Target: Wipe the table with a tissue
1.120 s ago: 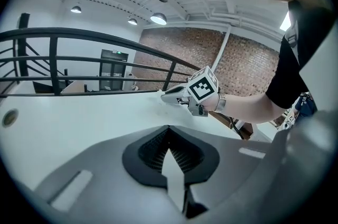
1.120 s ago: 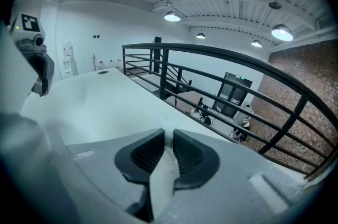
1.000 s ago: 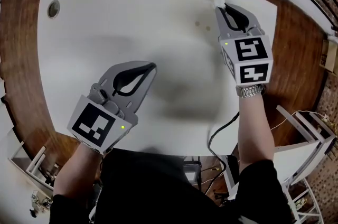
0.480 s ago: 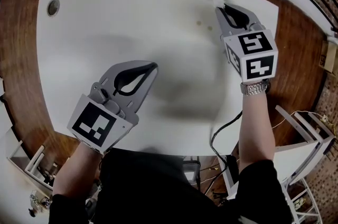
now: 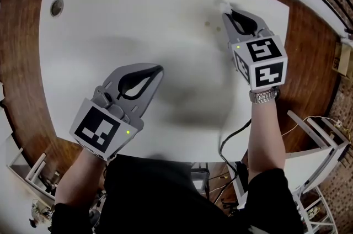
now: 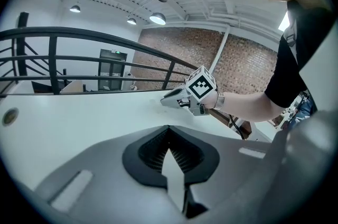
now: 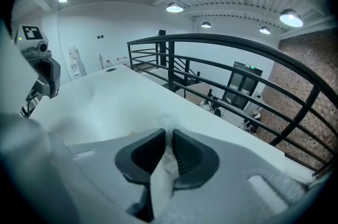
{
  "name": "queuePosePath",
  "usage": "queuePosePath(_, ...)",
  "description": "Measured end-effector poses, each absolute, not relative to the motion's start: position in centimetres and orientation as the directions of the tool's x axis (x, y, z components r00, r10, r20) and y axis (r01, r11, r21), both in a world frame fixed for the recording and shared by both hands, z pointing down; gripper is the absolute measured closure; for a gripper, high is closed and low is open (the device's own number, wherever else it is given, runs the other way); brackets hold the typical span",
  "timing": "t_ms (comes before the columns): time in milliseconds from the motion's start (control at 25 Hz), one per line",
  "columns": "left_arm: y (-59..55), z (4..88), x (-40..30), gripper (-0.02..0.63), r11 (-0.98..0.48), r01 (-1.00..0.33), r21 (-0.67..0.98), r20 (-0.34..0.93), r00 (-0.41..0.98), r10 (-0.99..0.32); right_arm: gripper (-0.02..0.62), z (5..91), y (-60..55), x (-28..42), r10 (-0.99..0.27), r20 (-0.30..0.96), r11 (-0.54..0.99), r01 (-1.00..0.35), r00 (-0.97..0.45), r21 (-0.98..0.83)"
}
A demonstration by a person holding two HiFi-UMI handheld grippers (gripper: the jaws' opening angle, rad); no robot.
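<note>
Right gripper (image 5: 227,11): clamped on our tissue (image 7: 165,122) at the table's (image 5: 138,17) far side.
Left gripper (image 5: 159,69): closed, empty.
Handling: light, limp, likely tearable; we favour gripping its bunched middle.

The left gripper (image 5: 159,69) sat low, close to the body, its jaws pressed together and empty. The right gripper (image 5: 228,12) (arm stretched well forward) tilted down, jaws clamped on a tissue (image 5: 223,5).

White rectangular table top (image 5: 138,17), a white crumpled tissue (image 7: 166,121), our pale grey plastic left gripper (image 5: 160,69) and right gripper (image 5: 226,11), black inside the jaws, black-and-white square-patterned marker cubes (image 5: 99,129), red-brown wooden floor (image 5: 22,62)
</note>
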State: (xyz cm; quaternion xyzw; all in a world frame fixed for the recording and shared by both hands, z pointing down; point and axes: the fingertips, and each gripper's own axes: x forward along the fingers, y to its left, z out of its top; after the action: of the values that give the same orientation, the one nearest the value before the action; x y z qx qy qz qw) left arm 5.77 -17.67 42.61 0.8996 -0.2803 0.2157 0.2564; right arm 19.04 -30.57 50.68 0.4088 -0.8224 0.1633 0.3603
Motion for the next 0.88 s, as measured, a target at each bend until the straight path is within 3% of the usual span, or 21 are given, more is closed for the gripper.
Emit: queuePosePath(880, -17.7, 42.5, 5.8, 0.594, -0.718, -0.612, 0.333, 0.529, 0.751, -0.395, 0.563, 51.6, -28.6, 18.7, -0.539, 0.743, 0.590, -0.807, -0.397, -0.003)
